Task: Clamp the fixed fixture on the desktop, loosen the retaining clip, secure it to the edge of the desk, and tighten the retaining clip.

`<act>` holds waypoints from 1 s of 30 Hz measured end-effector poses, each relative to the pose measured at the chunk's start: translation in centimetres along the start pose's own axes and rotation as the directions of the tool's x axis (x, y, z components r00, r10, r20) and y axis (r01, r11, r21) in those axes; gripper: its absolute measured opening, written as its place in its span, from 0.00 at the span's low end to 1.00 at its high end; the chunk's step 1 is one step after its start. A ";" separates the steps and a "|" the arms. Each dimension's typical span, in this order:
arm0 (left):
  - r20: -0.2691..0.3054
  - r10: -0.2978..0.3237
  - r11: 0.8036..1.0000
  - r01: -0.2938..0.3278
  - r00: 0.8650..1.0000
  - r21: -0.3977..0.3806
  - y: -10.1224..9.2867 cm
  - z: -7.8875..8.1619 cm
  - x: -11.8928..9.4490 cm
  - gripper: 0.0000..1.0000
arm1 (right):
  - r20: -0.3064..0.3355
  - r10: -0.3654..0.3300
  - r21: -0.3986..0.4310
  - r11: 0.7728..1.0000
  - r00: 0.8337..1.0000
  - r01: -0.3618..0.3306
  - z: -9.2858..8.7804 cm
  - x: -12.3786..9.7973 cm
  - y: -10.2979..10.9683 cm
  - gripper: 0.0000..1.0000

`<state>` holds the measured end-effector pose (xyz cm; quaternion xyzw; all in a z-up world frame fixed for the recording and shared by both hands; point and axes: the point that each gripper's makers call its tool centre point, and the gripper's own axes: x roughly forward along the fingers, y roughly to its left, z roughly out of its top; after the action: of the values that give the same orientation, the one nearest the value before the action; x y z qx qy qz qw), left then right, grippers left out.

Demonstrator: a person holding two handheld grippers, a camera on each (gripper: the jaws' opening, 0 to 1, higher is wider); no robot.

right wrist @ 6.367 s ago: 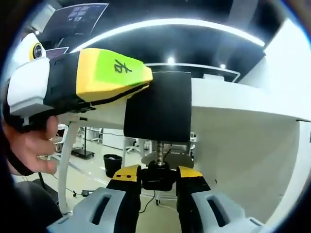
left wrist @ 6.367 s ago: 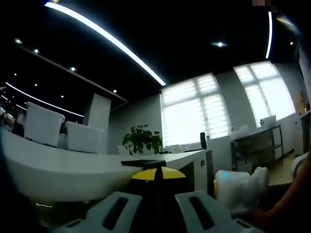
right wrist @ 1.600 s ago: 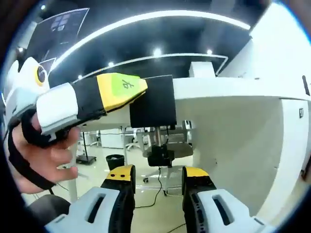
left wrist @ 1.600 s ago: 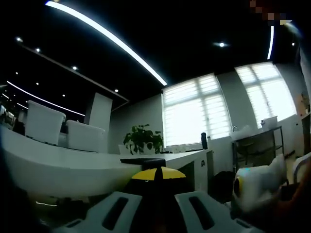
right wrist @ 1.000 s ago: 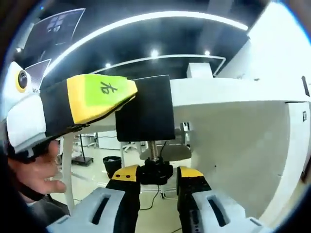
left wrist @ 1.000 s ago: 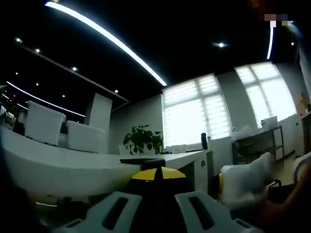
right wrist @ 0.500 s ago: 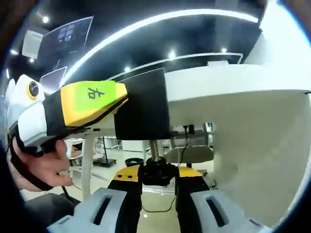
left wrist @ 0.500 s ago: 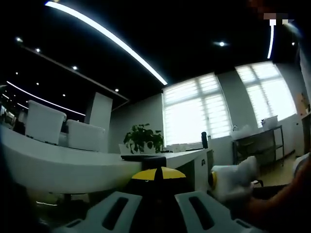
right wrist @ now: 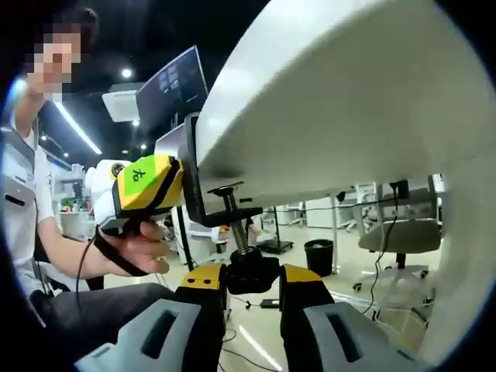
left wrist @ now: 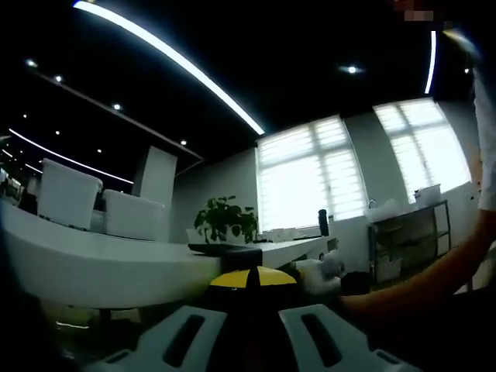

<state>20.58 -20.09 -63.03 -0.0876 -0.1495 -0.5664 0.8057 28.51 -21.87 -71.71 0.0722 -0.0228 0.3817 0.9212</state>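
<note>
Two grippers: both at the black fixture [right wrist: 203, 174], which sits on the edge of the white desk [right wrist: 325, 101].
Fixture: its body stands upright against the desk edge, with a pad on a threaded screw [right wrist: 232, 225] under the desk's underside.
Retaining clip: the black knob [right wrist: 246, 273] at the lower end of the screw, below the desk edge.
Right gripper [right wrist: 246, 280]: yellow-tipped jaws closed on the knob from both sides.
Left gripper [right wrist: 147, 186]: seen in the right gripper view beside the fixture, yellow tips with a green label pressed against the fixture's upright (a hand [right wrist: 132, 246] holds it from below).
Left gripper [left wrist: 249, 280], own view: yellow tips meet with no gap; what they pinch is dark and hard to make out, a black edge [left wrist: 225, 249] just above them.
Around the desk: a person's sleeve and arm [left wrist: 418, 283] beyond the fixture, an office chair [right wrist: 399, 236] and a black bin [right wrist: 318, 256] under the desk, a potted plant [left wrist: 225, 221] and windows [left wrist: 310, 182] past the desk's far side.
Hidden: the desktop surface, seen from below.
</note>
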 end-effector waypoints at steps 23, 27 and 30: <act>0.009 0.013 1.000 -0.013 1.000 0.008 0.2 0.5 0.3 0.03 | 0.129 -0.715 -0.120 0.676 0.687 0.727 -1.9 -5.8 3.6 0.45; 0.009 0.014 1.000 -0.014 1.000 0.009 0.3 0.5 0.1 0.03 | 0.125 -0.739 -0.108 0.653 0.662 0.750 -1.5 -5.8 3.2 0.45; 0.011 0.010 1.000 -0.010 1.000 0.007 0.4 0.6 0.1 0.03 | 0.114 -0.755 -0.111 0.636 0.645 0.764 -1.3 -5.6 2.1 0.45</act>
<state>20.88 -19.88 -62.40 -0.0888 -0.1555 -0.5615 0.8079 23.01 -24.10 -73.31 0.0170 -0.0450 -0.0458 0.9978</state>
